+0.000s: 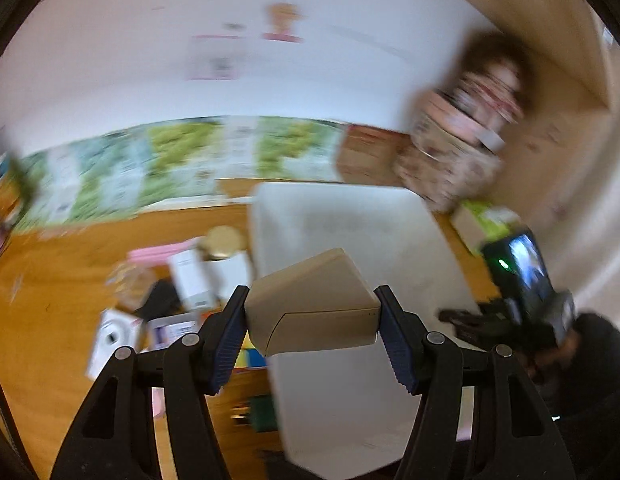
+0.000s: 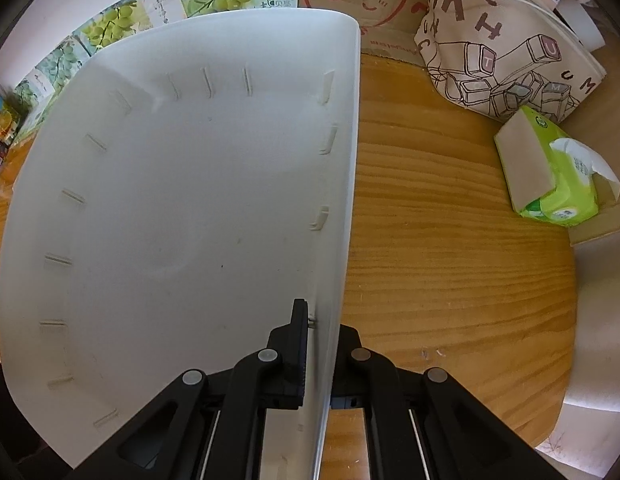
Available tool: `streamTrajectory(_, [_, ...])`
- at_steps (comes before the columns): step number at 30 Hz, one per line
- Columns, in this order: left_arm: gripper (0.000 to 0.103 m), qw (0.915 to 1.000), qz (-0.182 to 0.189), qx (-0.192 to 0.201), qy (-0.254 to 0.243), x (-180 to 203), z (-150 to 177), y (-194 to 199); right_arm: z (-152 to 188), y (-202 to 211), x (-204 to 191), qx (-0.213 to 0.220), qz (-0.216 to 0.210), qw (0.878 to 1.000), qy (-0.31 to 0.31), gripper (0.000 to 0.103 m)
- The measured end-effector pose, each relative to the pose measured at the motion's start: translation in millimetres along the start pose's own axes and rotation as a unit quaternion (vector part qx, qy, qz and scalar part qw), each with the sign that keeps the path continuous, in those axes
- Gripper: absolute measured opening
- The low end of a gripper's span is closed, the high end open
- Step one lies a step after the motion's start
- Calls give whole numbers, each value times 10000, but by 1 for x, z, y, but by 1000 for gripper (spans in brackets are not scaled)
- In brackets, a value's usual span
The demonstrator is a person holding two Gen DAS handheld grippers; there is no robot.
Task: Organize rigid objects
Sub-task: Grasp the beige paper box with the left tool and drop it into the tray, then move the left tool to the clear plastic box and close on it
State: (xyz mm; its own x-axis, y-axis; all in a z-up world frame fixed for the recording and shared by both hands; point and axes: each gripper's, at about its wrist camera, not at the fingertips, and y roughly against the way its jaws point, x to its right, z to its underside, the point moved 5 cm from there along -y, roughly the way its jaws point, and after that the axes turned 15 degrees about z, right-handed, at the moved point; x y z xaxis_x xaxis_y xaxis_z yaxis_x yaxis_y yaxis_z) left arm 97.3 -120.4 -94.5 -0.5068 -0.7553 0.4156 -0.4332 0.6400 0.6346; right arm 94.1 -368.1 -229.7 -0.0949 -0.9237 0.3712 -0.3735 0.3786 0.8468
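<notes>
Left wrist view: our left tongs (image 1: 312, 326) clamp a beige box (image 1: 310, 312). Our right tongs (image 2: 322, 344) pinch the white bin's wall (image 2: 334, 240).

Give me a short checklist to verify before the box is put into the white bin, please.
1. Left hand-held gripper holds the beige box between both pads: ok.
2. Right hand-held gripper is clamped on the wall of the white bin: ok.
3. Bin inside is free of other things: ok.
4. Box is already above the bin opening: cannot tell, the left view is blurred.
5. Tissue pack lies apart from the bin: ok.
</notes>
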Motion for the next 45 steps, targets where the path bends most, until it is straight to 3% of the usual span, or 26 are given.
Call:
streamTrajectory(6, [66, 9951, 503, -689, -501, 35, 13, -32, -1, 0, 0, 1, -21, 10000, -9, 6])
streamTrajectory(7, [68, 9943, 541, -737, -551, 39, 14, -33, -1, 0, 0, 2, -32, 10000, -19, 6])
streamTrajectory(8, [75, 9937, 575, -760, -587, 41, 15, -34, 1, 1, -1, 8, -50, 10000, -38, 6])
streamTrajectory(10, [86, 9941, 535, -718, -604, 43, 15, -32, 0, 2, 0, 19, -68, 10000, -29, 6])
streamTrajectory(13, [86, 9968, 264, -559, -509, 34, 11, -28, -2, 3, -2, 32, -64, 10000, -21, 6])
streamTrajectory(19, [86, 9986, -468, -254, 42, -6, 6, -14, 2, 7, -2, 42, -53, 10000, 0, 6])
streamTrajectory(23, [86, 9959, -804, -292, 292, -31, 8, -6, 1, 8, -3, 34, -52, 10000, 7, 6])
streamTrajectory(29, [86, 9899, -1148, -166, 820, -67, 13, 9, 1, 10, -4, 13, -44, 10000, -15, 6])
streamTrajectory(33, [86, 9877, -1133, -176, 1062, -86, 18, 14, 0, 9, -2, 0, -40, 10000, -22, 6])
streamTrajectory(40, [86, 9758, -1343, -707, 1577, -121, 40, 8, -2, 7, -1, -28, -38, 10000, -46, 7])
streamTrajectory(45, [86, 9623, -1041, -1235, 2189, -140, 66, -4, -3, 5, 1, -50, -44, 10000, -73, 7])
